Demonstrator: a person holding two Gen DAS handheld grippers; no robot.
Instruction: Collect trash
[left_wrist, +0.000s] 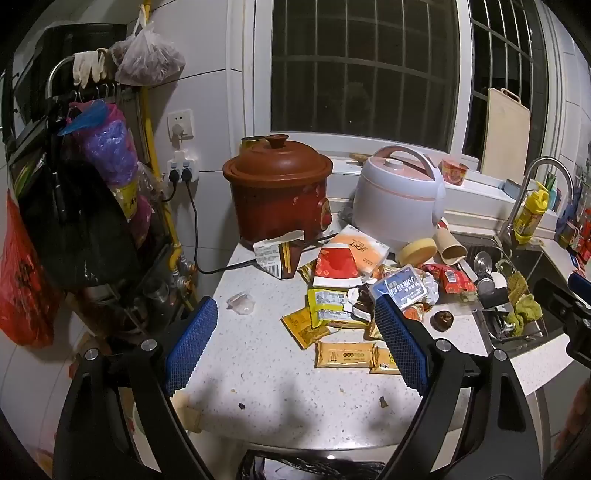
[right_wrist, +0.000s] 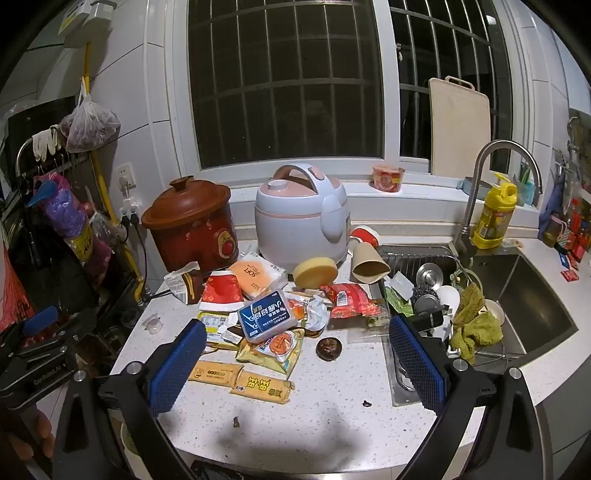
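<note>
A heap of trash lies on the white speckled counter: yellow snack wrappers, a blue plastic box, a red packet, a red paper piece, a clear plastic cup lid and a dark round scrap. My left gripper is open and empty above the counter's front, just short of the wrappers. My right gripper is open and empty, above the wrappers.
A brown clay pot and a white rice cooker stand behind the trash. A sink with dishes and a green cloth is at the right. A black-lined bin sits below the counter edge. Bags hang at left.
</note>
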